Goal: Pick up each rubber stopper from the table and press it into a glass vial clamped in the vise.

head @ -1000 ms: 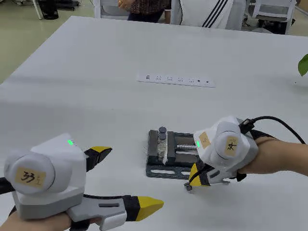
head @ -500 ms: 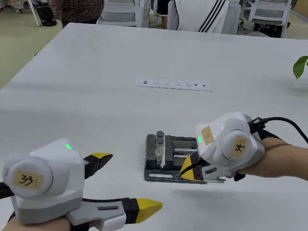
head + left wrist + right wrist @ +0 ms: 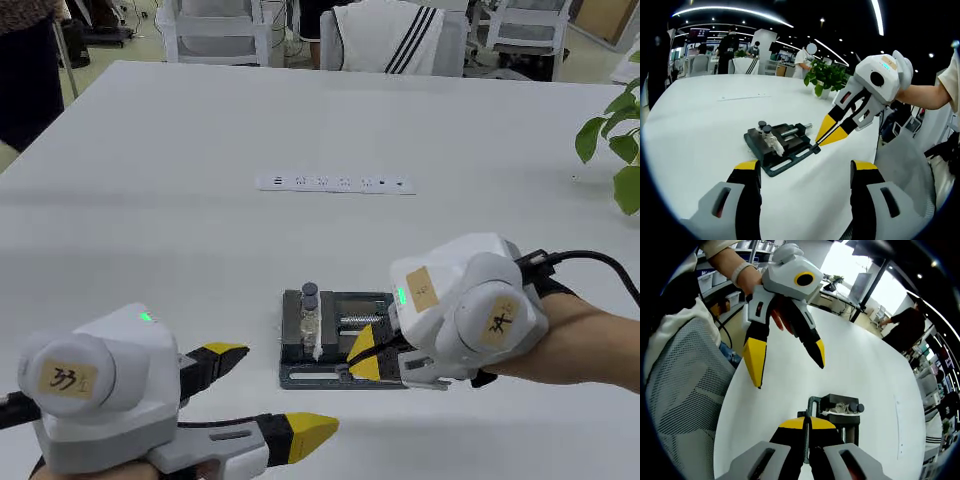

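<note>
A small dark vise (image 3: 295, 377) sits in the middle of the white table and clamps two glass vials (image 3: 309, 322) side by side, each capped with a dark rubber stopper (image 3: 309, 290). My right gripper (image 3: 362, 353) is shut, its yellow tips low over the vise's front right part; I see nothing held between them. In the right gripper view the shut jaws point at the vise (image 3: 836, 404). My left gripper (image 3: 268, 392) hovers open at the near left, a short way from the vise (image 3: 788, 149), empty. The right gripper (image 3: 829, 136) enters the left gripper view from the right.
A white power strip (image 3: 335, 183) lies flat beyond the vise. Green plant leaves (image 3: 615, 150) reach in at the right edge. Chairs and seated people line the far side of the table (image 3: 150, 200). A cable (image 3: 590, 262) trails from the right gripper.
My right gripper has slid left, from beside the vise's right end to over its front right part, still shut. The left gripper has held its place, open. The head camera shifted.
</note>
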The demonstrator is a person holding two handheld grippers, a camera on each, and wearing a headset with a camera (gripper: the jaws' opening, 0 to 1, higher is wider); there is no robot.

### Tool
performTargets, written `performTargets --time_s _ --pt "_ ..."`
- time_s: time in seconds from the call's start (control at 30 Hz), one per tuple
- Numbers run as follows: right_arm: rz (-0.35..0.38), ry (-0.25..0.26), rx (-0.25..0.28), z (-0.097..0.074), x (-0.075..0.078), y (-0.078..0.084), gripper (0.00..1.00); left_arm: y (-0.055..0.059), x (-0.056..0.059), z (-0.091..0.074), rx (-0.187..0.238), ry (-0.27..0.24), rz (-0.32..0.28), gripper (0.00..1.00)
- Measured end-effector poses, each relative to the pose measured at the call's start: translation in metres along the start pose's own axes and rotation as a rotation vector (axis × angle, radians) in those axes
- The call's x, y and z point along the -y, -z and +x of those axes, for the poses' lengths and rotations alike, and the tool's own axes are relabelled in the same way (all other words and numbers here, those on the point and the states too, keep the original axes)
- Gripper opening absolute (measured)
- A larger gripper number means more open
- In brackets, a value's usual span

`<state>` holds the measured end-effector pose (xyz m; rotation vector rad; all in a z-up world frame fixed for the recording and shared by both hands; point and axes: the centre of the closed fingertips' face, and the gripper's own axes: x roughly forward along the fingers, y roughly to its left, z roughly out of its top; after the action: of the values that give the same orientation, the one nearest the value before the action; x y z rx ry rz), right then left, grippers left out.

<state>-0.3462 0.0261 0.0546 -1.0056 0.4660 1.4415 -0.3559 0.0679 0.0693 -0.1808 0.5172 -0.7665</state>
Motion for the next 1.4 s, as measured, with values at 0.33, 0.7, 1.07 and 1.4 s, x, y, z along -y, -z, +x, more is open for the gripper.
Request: performTargets --time_s 0.33,0.7,1.07,1.4 --pt "0.016 0.038 0.039 -0.006 0.002 -0.013 0.00 0.000 -0.001 0.011 0.032 0.037 -0.141 0.47" --pt "0.005 0.052 0.080 -0.006 0.000 -0.026 0.00 0.001 0.003 0.012 0.045 0.113 -0.258 0.21" --pt "-0.003 0.046 0.105 -0.005 -0.005 -0.035 0.00 -0.002 0.006 0.011 0.067 0.148 -0.330 0.10" --pt "0.002 0.054 0.124 -0.008 -0.004 -0.039 0.00 -0.004 0.012 0.009 0.080 0.156 -0.368 0.05"
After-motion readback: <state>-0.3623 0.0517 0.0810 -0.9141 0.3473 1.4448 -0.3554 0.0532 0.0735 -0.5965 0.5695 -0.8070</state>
